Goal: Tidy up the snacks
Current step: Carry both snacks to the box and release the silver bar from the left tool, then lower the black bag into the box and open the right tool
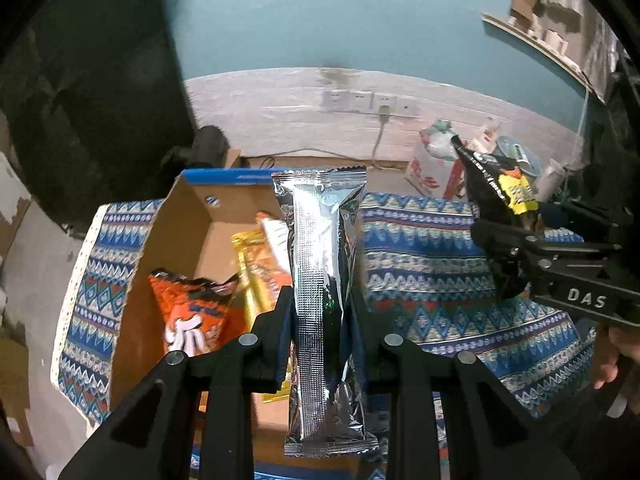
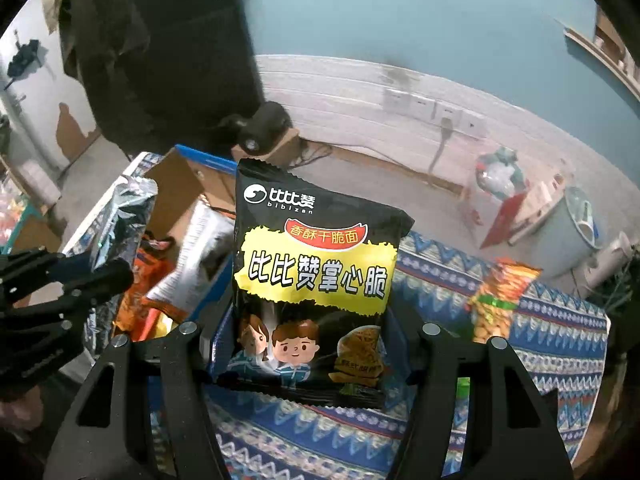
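Patterned blue cloth (image 1: 440, 248) covers your table, with a cardboard box (image 1: 176, 232) of snacks at its left. Your left gripper (image 1: 322, 308) pinches a silver packet (image 1: 320, 280) upright over that box; your right gripper (image 2: 308, 320) clamps a black noodle-snack bag (image 2: 316, 272). Only the right wrist view shows an orange-green packet (image 2: 496, 300) lying on the cloth.

The open cardboard box (image 1: 188, 216) has bare floor along its left wall, while an orange bag (image 1: 192, 312) and yellow packets (image 1: 256, 268) fill its right side. To the right, the patterned counter (image 1: 432, 280) lies open. Only a snack bag (image 2: 500, 300) stands near its far edge.
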Demonstrator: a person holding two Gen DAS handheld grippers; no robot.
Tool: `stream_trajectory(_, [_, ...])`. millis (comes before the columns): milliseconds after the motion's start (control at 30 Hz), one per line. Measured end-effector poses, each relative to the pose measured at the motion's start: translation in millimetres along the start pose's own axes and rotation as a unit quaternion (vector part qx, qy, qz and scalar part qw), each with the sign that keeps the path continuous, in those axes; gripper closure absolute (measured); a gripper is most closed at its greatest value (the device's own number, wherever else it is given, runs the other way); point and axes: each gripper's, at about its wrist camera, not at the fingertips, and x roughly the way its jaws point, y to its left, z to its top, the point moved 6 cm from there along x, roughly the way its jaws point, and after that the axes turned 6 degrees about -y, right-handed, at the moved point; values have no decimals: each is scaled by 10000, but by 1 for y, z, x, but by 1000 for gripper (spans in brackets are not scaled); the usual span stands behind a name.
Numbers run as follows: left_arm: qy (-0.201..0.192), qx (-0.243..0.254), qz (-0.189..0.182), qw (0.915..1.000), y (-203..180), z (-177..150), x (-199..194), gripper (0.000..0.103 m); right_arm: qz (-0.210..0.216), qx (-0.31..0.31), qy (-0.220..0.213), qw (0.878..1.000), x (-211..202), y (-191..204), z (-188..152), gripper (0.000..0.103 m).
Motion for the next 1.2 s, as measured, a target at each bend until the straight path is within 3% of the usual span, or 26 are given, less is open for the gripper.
stream_trajectory(400, [574,-527,138,9969,45,-29,33,77,294,-248,113,9992,27,50,16,41])
stream_trajectory(533, [741,-634,201,9950,58,-36,39,58,390,-347,184,9985,37,67,19,41])
stream_trajectory(633, [817,-766,261,9934,71,-40,39,56,472,-407,263,9977,45,80,18,41])
stream_trajectory(767, [703,-765,422,9937,84,-37,31,42,574,-485,355,9965,57,100,18,41])
stream_trajectory(933, [524,-861,581,9932,106,-34,18,39,689,-559,442,9951,69,119,19,41])
stream_trajectory(1200, [560,-1184,660,9892,134,-42,13,36,876,-677,624,9919,87,148,17,41])
